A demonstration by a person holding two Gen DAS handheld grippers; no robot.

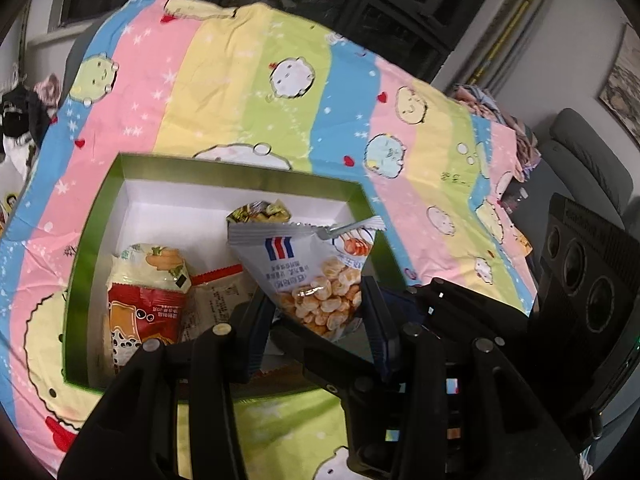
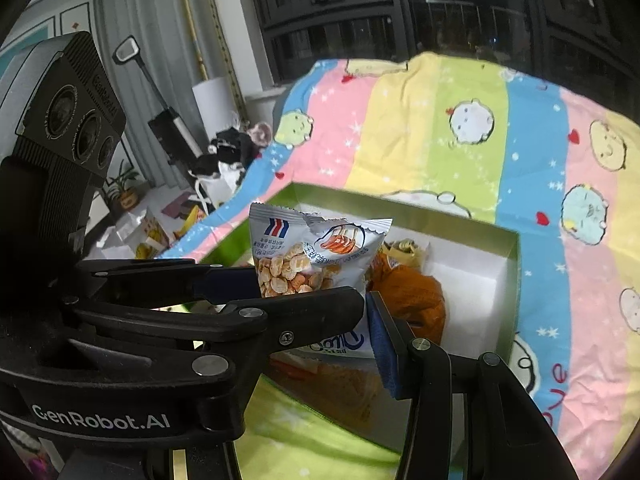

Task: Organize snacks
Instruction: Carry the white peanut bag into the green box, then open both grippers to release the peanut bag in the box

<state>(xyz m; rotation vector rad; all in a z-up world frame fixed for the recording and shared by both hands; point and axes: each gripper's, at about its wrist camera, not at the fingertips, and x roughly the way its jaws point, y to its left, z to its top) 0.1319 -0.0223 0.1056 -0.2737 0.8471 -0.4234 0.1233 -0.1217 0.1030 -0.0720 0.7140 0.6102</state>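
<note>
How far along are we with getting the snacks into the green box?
Done: the green box already holds a red packet, a yellow-green packet and an orange packet. In hand: the left gripper grips the grey bean-snack bag above the box, not yet set down. Left: releasing it; no loose snacks show on the striped blanket.
</note>
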